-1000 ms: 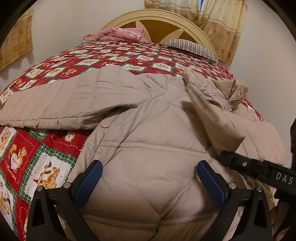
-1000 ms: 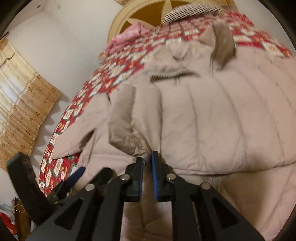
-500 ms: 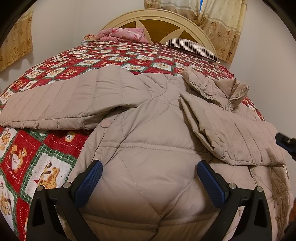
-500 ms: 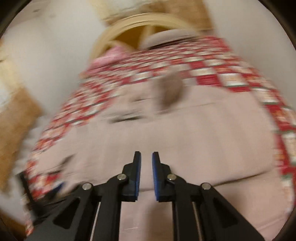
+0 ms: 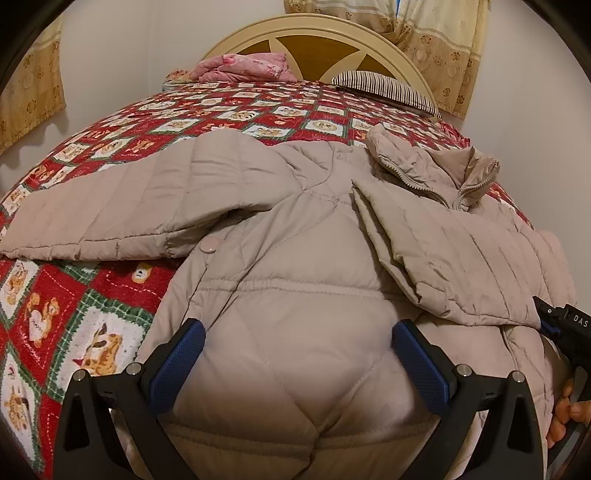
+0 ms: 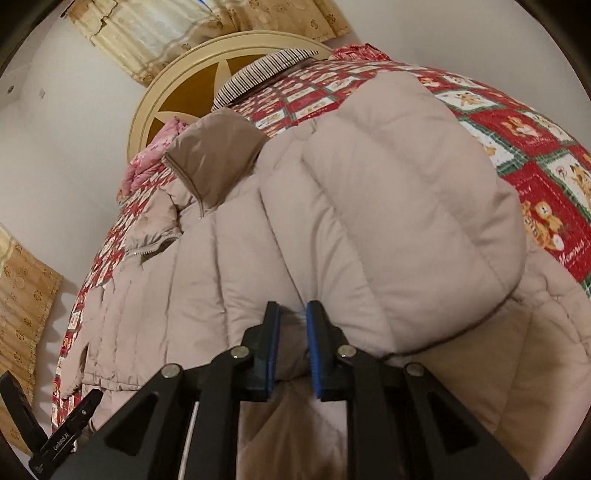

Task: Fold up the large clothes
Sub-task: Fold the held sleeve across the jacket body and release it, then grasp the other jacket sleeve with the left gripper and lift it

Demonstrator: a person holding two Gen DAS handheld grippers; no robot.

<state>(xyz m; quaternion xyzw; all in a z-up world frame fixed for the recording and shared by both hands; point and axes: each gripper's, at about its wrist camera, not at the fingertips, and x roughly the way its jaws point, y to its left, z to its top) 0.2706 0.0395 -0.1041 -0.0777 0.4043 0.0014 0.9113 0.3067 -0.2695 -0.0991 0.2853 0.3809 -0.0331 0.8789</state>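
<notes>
Left wrist view first: we see our left gripper at the bottom of the frame with its blue pads spread wide, the quilted beige jacket bulging up between them; we cannot tell whether the pads touch the fabric. The jacket lies across the lower and middle frame on a red patchwork bedspread. One sleeve stretches out to the left edge, and a folded sleeve or panel lies over the jacket's right side, below the zippered collar. At the right edge the tip of our right gripper shows just beside that folded part, with fingers of a hand below it.

At the top of the frame a cream headboard stands behind a pink folded cloth and a striped pillow, and curtains hang in the upper right.

From the right wrist view, our right gripper sits at the bottom centre, its jaws narrowly parted after just widening a little. The puffy jacket fills the middle of the frame, and a fold of it sits in the gap; whether the pads press on it we cannot tell. No containers appear in either view.
</notes>
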